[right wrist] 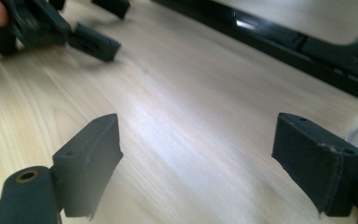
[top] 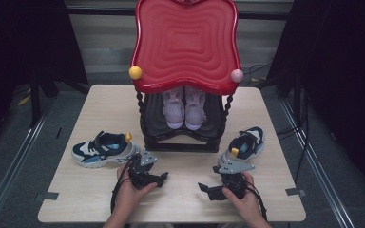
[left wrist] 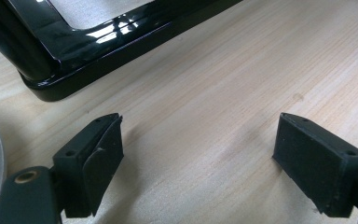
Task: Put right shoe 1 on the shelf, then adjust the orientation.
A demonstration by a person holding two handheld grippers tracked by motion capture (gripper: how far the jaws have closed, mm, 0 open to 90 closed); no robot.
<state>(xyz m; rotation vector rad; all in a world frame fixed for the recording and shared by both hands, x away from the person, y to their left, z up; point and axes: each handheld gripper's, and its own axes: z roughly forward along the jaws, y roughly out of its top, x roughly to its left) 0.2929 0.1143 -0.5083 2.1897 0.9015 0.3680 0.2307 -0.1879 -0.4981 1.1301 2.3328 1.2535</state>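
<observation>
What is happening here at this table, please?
A person sits at a wooden table with a two-jaw gripper in each hand. The left gripper and the right gripper both rest low near the table's front edge, jaws open and empty, pointing toward each other. One blue sneaker lies at the left, another sneaker at the right. A black rack with a red top already holds a pink pair.

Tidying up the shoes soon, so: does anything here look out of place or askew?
Yes: the two blue sneakers sit apart on the table, the left one lying sideways and the right one angled, while the pink pair stands neatly together on the black rack. No visible damage or spills.
</observation>
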